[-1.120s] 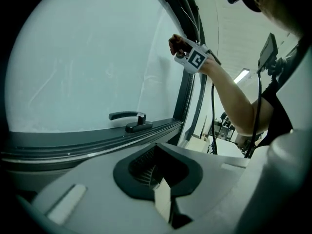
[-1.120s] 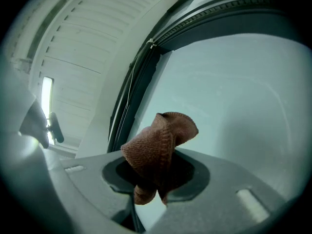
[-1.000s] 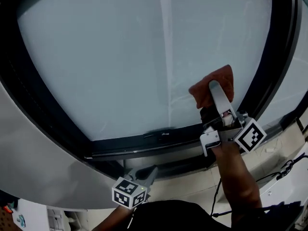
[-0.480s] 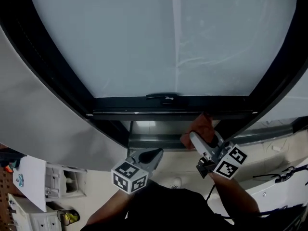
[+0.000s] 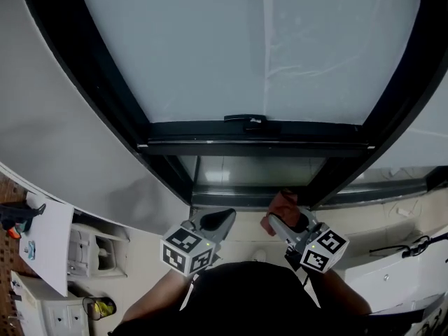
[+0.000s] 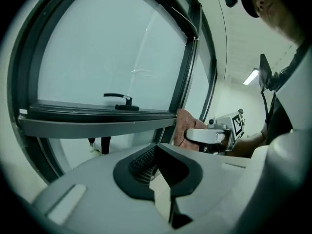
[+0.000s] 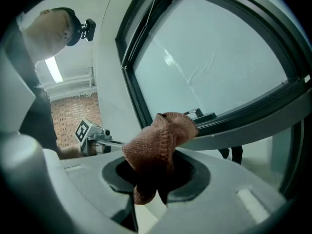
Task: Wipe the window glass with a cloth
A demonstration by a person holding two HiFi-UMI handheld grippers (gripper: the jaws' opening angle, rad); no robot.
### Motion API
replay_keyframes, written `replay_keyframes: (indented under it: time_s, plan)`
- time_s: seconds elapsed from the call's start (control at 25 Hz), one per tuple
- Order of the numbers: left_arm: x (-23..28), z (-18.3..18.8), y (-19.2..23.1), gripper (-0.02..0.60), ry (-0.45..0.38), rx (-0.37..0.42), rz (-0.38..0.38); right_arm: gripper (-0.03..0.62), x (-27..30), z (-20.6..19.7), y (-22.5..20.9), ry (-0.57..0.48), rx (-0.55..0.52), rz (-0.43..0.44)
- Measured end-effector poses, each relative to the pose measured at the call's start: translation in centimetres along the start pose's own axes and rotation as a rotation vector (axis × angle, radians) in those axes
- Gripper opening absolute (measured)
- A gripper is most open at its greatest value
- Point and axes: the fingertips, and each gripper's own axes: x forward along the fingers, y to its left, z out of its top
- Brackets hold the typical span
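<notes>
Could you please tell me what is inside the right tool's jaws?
A bunched brown cloth, clamped in the right tool, with its folds sticking out. The pinched part is hidden by those folds.

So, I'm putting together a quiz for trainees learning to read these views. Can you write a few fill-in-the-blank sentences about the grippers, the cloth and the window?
1. The right gripper is shut on a reddish-brown ___.
2. The left gripper has its jaws together with ___ between them.
3. In the head view, the cloth sits ___ the window handle, off the glass.

Missing words: cloth; nothing; below.
</notes>
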Motion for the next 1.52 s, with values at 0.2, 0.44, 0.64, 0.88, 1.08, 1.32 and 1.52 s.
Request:
replay_keyframes:
  time_s: [0.2,0.44,0.64,0.88,1.08,1.32,1.52]
  plan:
    - [-5.6,-2.6,-1.9,0.017,0.004,0.013,-0.019,0.110,-0.4,-2.3,5.5,0.002,-0.028,-0.037]
    - [-12.8,-7.8,-4.1,0.017,0.004,-0.029,-0.027,0.111,-2.6,-7.4,14.4,0.034,-0.008,-0.058]
    - [-17.3,-12.9,-8.0,0.017,0.024,-0.043,-0.088,0.110,-6.0,-11.6,21.4,0.052,0.013,-0.096]
    - [-18.5,-16.8,-14.2,0.017,0.047,-0.042,-0.190,0.110,-11.4,-14.0,25.0,0.056,0.013,-0.181]
    - [-19.6,-17.1,-18.0,0.017,0.040,-0.009,-0.188,0.110,-14.4,-13.5,26.7,0.043,-0.018,-0.161]
    - [-19.3,-16.8,-21.1,0.017,0.020,-0.016,-0.096,0.110,-18.3,-11.1,26.6,0.035,-0.112,-0.117]
    - [-17.4,-17.6,-25.6,0.017,0.012,-0.025,-0.067,0.110,-23.4,-10.6,25.9,0.038,-0.145,-0.096]
